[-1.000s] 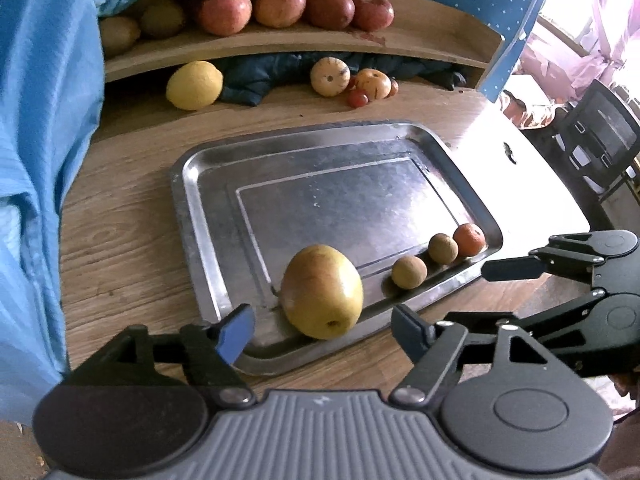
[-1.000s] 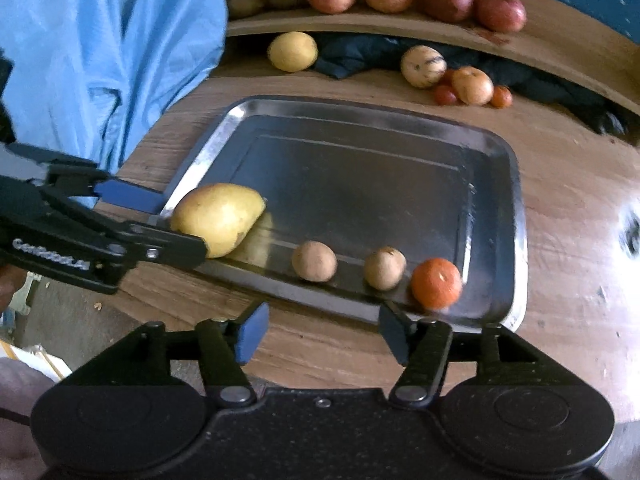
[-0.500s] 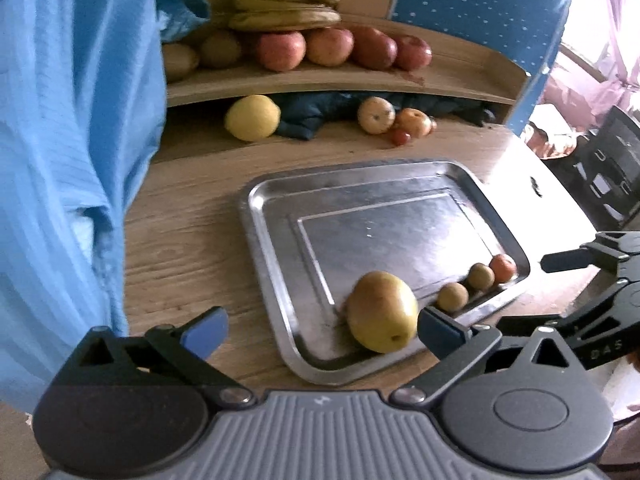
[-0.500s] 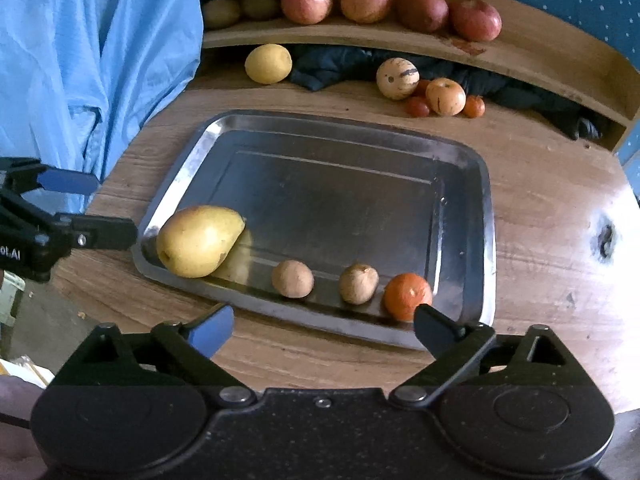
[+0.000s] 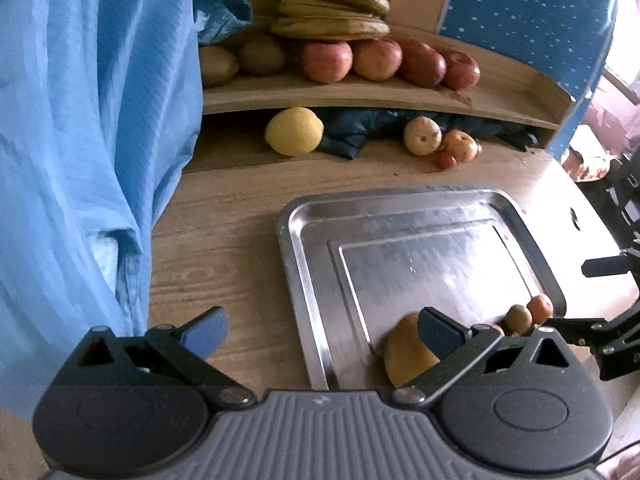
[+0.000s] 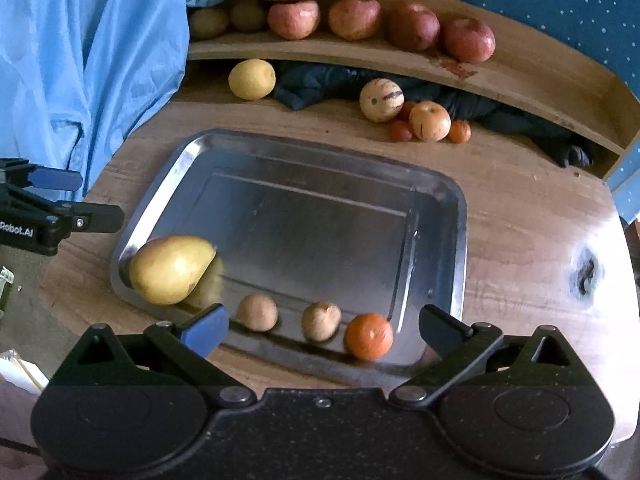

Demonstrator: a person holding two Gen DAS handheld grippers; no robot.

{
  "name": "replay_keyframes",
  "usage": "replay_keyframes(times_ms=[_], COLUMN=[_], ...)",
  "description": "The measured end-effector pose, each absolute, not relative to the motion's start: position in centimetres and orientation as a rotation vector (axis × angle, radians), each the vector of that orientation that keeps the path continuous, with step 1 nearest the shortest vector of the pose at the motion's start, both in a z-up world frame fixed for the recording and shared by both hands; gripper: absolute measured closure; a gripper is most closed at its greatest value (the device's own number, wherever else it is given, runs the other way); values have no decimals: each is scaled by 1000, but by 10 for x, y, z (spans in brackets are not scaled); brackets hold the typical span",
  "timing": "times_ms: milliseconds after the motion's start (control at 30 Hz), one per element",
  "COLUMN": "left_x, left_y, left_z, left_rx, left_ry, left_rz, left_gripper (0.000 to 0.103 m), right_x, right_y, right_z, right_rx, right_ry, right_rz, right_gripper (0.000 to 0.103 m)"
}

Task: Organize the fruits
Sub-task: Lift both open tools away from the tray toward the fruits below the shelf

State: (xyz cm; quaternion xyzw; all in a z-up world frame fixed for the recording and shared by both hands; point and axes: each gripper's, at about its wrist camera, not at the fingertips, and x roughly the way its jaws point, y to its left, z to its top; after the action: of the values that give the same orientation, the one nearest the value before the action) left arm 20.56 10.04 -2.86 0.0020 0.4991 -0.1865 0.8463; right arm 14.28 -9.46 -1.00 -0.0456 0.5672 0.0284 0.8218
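A steel tray lies on the wooden table. Along its near edge lie a yellow pear, two small brown fruits and a small orange. My left gripper is open and empty, over the table at the tray's left corner. My right gripper is open and empty, just in front of the tray's near edge. A lemon, a striped pale fruit and small apples and tomatoes lie under the shelf.
A wooden shelf at the back holds red apples, brown fruits and bananas. A dark cloth lies under it. A blue garment hangs at the left. The table edge is close on the near side.
Both grippers have pulled back from the tray and opened wider. The left one has let go of the pear, moved left and tilted up, so the shelf shows. The pear rests in the tray.
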Motion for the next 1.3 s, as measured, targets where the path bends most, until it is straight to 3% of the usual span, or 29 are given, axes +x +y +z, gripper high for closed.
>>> replay_keyframes(times_ms=[1300], left_x=[294], left_y=[13], left_z=[-43], left_rx=[17], left_ry=[1087], left_rz=[-245], left_gripper=[0], right_x=[240], right_y=[-172], right_z=[-37], right_rx=[-73], right_ry=[1162], right_rz=[167], right_gripper=[1])
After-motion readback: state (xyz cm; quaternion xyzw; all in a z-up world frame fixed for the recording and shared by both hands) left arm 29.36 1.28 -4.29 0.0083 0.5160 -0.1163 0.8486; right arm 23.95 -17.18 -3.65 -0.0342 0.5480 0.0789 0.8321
